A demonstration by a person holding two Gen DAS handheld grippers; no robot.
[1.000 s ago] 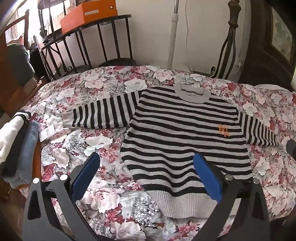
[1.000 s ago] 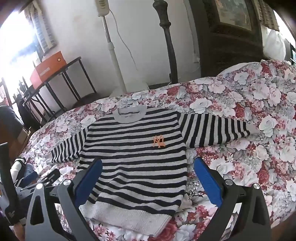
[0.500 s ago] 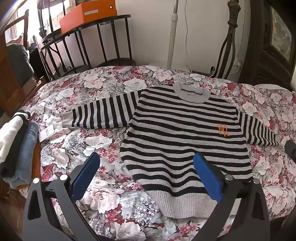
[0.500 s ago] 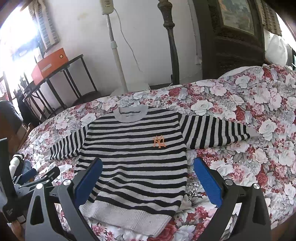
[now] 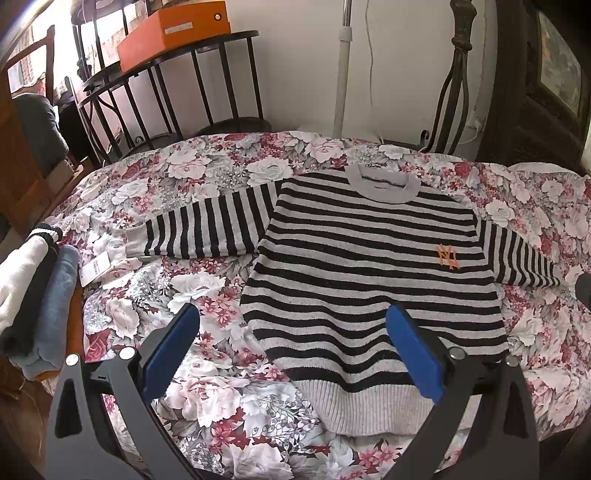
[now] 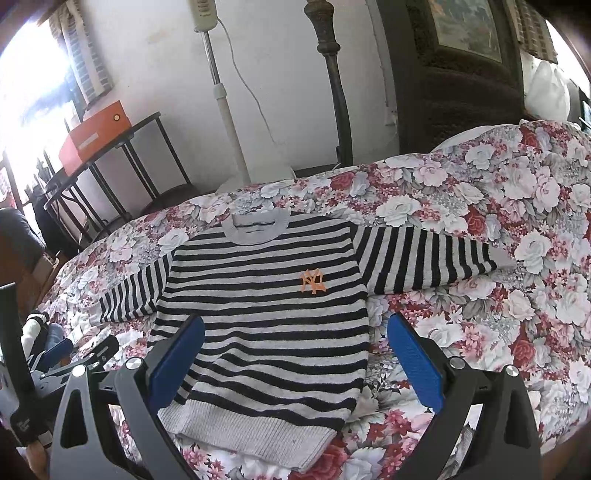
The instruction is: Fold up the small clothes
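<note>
Two grippers hanging wide open over one striped sweater [image 5: 369, 273] spread flat on the flowery bedspread [image 5: 207, 177].

Left gripper [image 5: 291, 343] sits low by the sweater's bottom-left corner, blue fingers [image 5: 171, 343] spread far apart with nothing between them, one over the bedspread and the other over the hem. Right gripper [image 6: 295, 354] is the same deal: fingers apart, empty, near the bottom edge on the other side, and you can spot the left gripper down in its left corner. Sweater is face up, both sleeves stretched out sideways, collar at the far end. Only readable marking is the orange "NY" logo [image 6: 313, 281] on the chest. There's a white tag [image 5: 95, 266] near the left cuff, print too small to read. Folded clothes [image 5: 33, 291] are stacked at the bed's left edge, and an orange box [image 5: 173, 31] sits on the black rack behind.
</note>
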